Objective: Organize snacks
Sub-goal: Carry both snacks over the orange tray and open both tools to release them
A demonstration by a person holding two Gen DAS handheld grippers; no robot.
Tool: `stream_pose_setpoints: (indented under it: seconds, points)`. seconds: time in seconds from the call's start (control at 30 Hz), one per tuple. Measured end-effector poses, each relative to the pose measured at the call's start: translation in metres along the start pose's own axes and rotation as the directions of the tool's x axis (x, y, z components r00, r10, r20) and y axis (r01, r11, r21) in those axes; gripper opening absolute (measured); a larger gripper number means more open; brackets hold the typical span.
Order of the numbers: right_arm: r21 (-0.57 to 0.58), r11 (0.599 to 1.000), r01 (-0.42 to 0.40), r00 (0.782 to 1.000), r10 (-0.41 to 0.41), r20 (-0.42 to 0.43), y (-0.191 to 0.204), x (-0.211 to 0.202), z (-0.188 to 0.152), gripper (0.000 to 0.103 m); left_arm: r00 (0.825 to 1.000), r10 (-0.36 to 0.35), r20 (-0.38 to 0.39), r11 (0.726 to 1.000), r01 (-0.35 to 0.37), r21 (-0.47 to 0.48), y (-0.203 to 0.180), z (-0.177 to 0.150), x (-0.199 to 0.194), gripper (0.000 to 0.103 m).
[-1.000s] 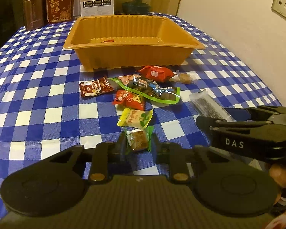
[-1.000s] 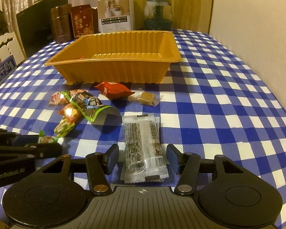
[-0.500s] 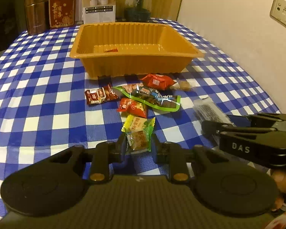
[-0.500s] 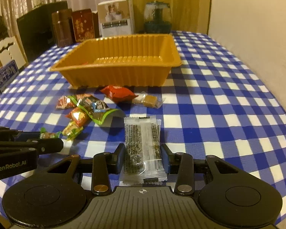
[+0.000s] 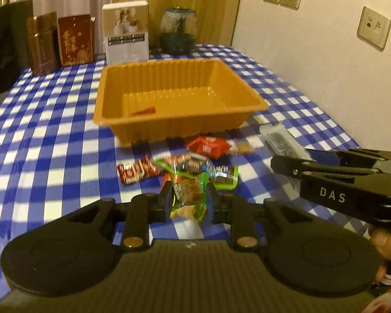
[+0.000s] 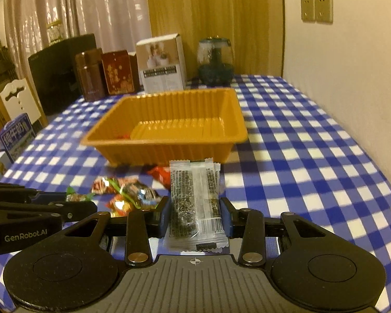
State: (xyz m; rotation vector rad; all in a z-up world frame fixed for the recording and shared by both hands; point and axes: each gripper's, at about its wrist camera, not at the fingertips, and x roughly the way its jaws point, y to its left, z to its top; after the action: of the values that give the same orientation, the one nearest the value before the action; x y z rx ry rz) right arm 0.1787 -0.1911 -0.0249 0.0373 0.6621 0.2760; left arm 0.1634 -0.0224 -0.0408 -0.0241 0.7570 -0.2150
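Observation:
My left gripper [image 5: 189, 198] is shut on a small green-wrapped snack [image 5: 189, 194] and holds it above the checked cloth. My right gripper [image 6: 194, 211] is shut on a clear packet of dark bars [image 6: 194, 198], also off the table. The orange tray [image 5: 182, 126] stands ahead of both, with one small red piece [image 5: 144, 110] inside. Between the grippers and the tray lie loose snacks: a red packet [image 5: 208, 147], a brown-red packet [image 5: 136, 172], a green-edged bag [image 5: 216, 174] and a small tan candy [image 5: 243, 147]. In the right wrist view the left gripper [image 6: 86, 204] shows at lower left.
Behind the tray stand a brown tin [image 5: 41, 47], a red box [image 5: 75, 39], a white box [image 5: 126, 31] and a glass jar [image 5: 178, 34]. A wall with sockets [image 5: 374, 27] runs along the table's right side. A blue carton [image 6: 15, 135] sits off the left edge.
Both grippers have risen from the cloth with their packets. The right jaws, open around the clear packet a second ago, have shut on it. The left grip stayed the same.

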Motion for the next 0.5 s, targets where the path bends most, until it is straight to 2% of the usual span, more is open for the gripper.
stream_pose_setpoints:
  seconds: [0.33,0.5]
  points:
    - [0.004,1.000,-0.016,0.998,0.016,0.058,-0.003,0.016,0.040,0.040,0.998,-0.022,0.060,0.996,0.017,0.083,0.008,0.048,0.009,0.023]
    - [-0.004,1.000,-0.021,0.997,0.022,0.074,-0.007,0.031,0.060,0.040,0.995,-0.028,0.091,0.996,0.020,0.089,0.023,0.075,0.024,0.023]
